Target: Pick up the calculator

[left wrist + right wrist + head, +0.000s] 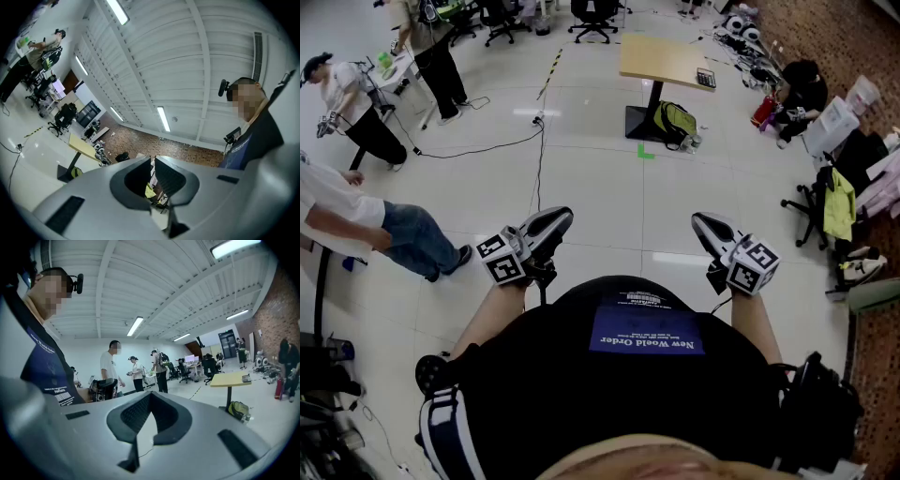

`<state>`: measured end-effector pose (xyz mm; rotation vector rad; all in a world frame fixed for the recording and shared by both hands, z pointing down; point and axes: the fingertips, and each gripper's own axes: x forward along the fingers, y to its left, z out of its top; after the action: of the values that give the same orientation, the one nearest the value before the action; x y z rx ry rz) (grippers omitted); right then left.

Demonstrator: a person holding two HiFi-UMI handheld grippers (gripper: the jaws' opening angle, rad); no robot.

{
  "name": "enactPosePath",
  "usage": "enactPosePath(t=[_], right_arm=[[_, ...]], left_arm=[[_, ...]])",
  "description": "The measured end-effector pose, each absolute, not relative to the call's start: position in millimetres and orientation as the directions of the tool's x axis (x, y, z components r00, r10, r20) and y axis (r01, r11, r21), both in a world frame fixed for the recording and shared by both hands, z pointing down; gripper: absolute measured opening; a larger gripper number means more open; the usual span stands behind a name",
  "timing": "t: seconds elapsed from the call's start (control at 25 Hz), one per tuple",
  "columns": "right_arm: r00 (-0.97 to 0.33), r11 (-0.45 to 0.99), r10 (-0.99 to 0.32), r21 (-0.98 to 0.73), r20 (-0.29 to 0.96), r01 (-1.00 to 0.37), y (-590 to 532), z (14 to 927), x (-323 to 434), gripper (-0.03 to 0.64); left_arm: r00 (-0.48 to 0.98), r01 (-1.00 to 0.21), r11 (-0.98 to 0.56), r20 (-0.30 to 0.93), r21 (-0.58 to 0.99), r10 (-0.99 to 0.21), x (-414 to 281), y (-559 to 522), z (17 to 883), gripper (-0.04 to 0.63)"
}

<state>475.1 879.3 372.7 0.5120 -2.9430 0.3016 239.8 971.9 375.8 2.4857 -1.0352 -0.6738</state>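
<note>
Pale, glossy floor [609,187] lies open from the wearer at the bottom of the head view up to a wooden table [661,58] at upper centre. Along the left edge stand people [356,220]. Chairs and bags [839,202] crowd the right edge beside a brick wall [853,37]. A black cable [487,145] snakes over the floor at centre left. A green backpack [675,122] sits at the table's base. The left gripper [561,218] has its jaws a slit apart, grasping nothing. The right gripper [701,223] is clenched on nothing. The calculator [706,78] is small, dark and rectangular. It lies at the tabletop's right edge, well apart from both grippers.
</note>
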Motion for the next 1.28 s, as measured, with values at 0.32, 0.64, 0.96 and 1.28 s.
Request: enactPosePath(t=[0.32, 0.64, 0.96, 1.28], right_arm=[[-0.942, 0.934, -0.283, -0.170, 0.179, -0.313, 887.0, 377.0, 401.9, -0.015], [-0.967, 0.958, -0.177, -0.194, 0.186, -0.212, 844.0, 386.6, 350.9, -0.015], [-0.990, 0.971, 0.006, -0.236, 0.142, -0.028, 738.1, 398.8, 291.1, -0.015], [-0.981, 0.975, 0.129, -0.198, 0.146, 0.099, 611.6, 382.9, 255.6, -0.015]], left_arm=[[0.591, -0.586, -0.641, -0.279, 0.496, -0.757, 169.8, 992.0, 386.0, 0.034], [0.491, -0.652, -0.552, -0.264, 0.520, -0.830, 125.6, 980.0, 396.1, 0.034], [0.340, -0.762, -0.403, -0.216, 0.507, -0.915, 98.9, 914.0, 392.0, 0.034], [0.248, -0.792, -0.354, -0.268, 0.497, -0.931, 88.8, 795.3, 362.8, 0.034]])
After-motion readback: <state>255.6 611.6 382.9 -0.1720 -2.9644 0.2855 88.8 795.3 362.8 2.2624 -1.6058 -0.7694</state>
